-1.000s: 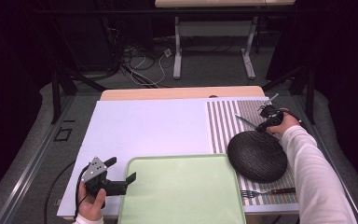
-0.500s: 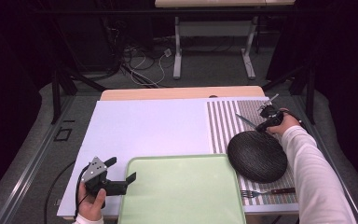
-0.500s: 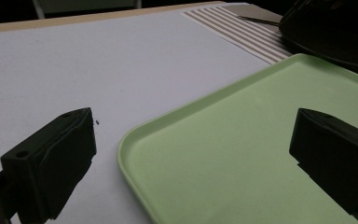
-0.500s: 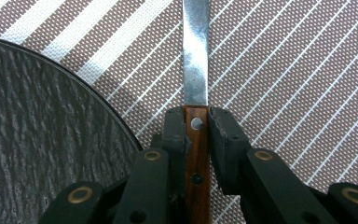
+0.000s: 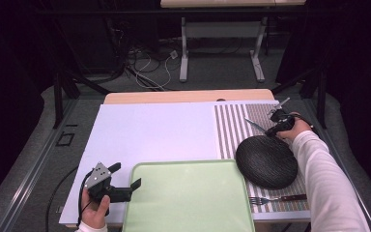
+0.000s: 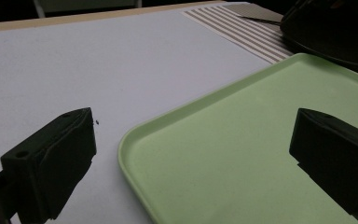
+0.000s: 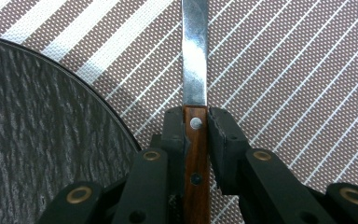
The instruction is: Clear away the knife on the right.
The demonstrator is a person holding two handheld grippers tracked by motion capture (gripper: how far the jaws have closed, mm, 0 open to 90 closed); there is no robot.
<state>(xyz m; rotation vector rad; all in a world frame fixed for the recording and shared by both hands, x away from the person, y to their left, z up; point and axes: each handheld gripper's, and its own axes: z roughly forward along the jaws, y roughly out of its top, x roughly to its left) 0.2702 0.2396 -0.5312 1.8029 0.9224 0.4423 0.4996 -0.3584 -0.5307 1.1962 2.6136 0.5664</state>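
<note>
A knife with a brown wooden handle (image 7: 196, 161) and a steel blade (image 7: 194, 56) is clamped by its handle in my right gripper (image 7: 196, 125), blade pointing away over the striped placemat (image 7: 284, 70). From above, the right gripper (image 5: 276, 124) sits at the far right, just beyond the round black plate (image 5: 266, 162), with the knife blade (image 5: 252, 124) sticking out to its left. My left gripper (image 5: 125, 176) is open at the near left, one jaw over the white mat and one over the corner of the pale green tray (image 5: 188, 198). Nothing is between the jaws of the left gripper (image 6: 191, 158).
A fork (image 5: 278, 198) with a dark handle lies on the placemat near the front edge, right of the tray and below the plate. The white mat (image 5: 149, 130) covers the table's left and middle. The black plate's edge (image 7: 42, 140) lies close to the left of the knife.
</note>
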